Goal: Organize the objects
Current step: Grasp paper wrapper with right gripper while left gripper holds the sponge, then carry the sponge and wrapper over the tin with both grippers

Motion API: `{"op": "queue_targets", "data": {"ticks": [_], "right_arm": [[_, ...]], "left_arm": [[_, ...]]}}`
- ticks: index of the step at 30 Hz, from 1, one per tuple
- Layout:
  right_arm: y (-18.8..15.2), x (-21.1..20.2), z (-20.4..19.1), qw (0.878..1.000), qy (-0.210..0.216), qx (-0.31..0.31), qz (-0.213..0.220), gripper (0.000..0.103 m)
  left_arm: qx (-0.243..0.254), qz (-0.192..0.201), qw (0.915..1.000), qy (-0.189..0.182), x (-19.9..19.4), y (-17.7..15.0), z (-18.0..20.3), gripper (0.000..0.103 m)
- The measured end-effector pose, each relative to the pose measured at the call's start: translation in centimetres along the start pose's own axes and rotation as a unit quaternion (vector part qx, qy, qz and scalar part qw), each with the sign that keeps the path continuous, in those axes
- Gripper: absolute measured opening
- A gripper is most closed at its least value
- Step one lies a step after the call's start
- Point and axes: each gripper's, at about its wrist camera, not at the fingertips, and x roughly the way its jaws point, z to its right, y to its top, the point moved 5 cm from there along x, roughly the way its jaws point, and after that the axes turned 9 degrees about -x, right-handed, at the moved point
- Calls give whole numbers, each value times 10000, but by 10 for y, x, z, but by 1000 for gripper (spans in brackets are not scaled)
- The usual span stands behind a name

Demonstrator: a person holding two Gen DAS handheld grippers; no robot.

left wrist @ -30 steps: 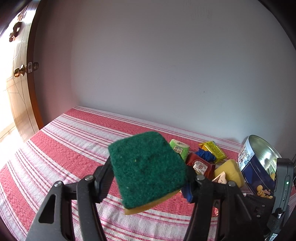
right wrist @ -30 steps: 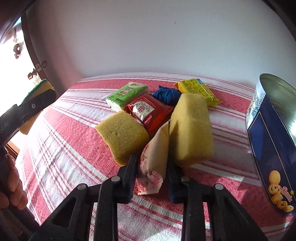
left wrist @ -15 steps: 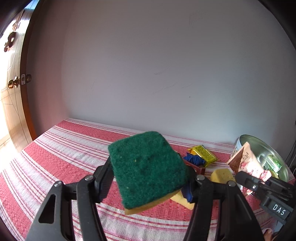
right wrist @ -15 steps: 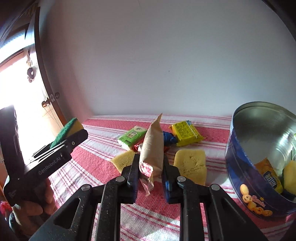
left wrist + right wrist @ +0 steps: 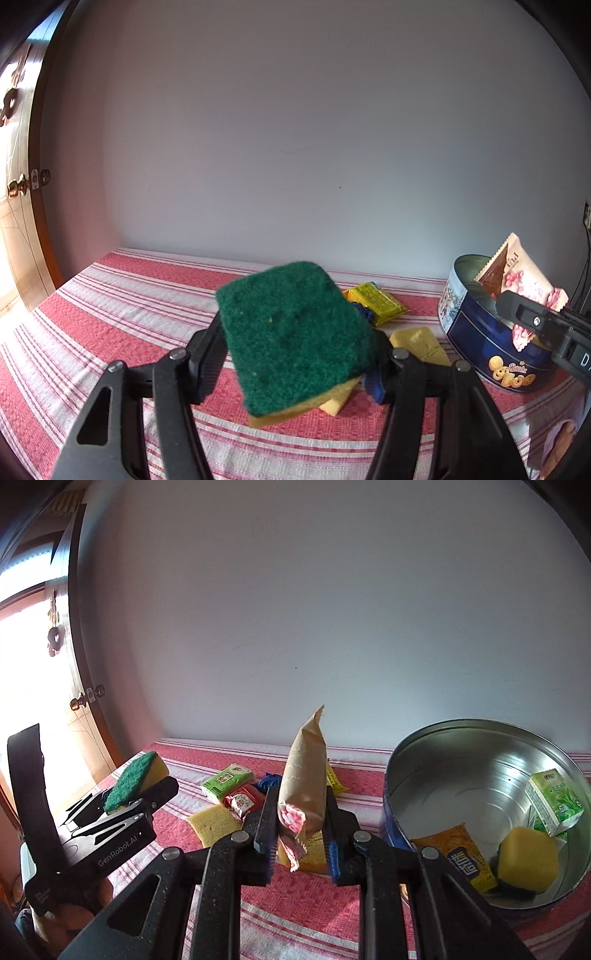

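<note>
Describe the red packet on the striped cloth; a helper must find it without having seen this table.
Start at the round blue metal tin on the red-and-white striped cloth and look left to the loose pile. The small red foil packet lies between a green packet and a plain yellow sponge; it is the only red item.

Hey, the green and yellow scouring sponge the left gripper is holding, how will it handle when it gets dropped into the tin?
The green and yellow scouring sponge looks soft: the left gripper pinches its edges, so it probably squashes. Its rough green face likely resists slipping. Flat and probably light, it shouldn't roll in the round blue tin.
</note>
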Motion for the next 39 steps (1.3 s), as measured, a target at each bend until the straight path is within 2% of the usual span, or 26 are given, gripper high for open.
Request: {"op": "queue_targets", "data": {"ticks": [12,21,32,39], "right_arm": [[6,-36,59,9987,-378,195,294,23],[10,-51,110,9945,-911,310,416,23],[2,-51,166,9879,-1478,428,205,23],[-3,-42,192,9809,-1901,419,26,23]], "left_arm": [[305,93,9988,-374,-10,1,87,61],[515,129,9958,-747,-11,3,154,61],[704,-57,9928,-966,6,-4,212,61],[881,-225,9914,-937,24,-10,240,61]]}}
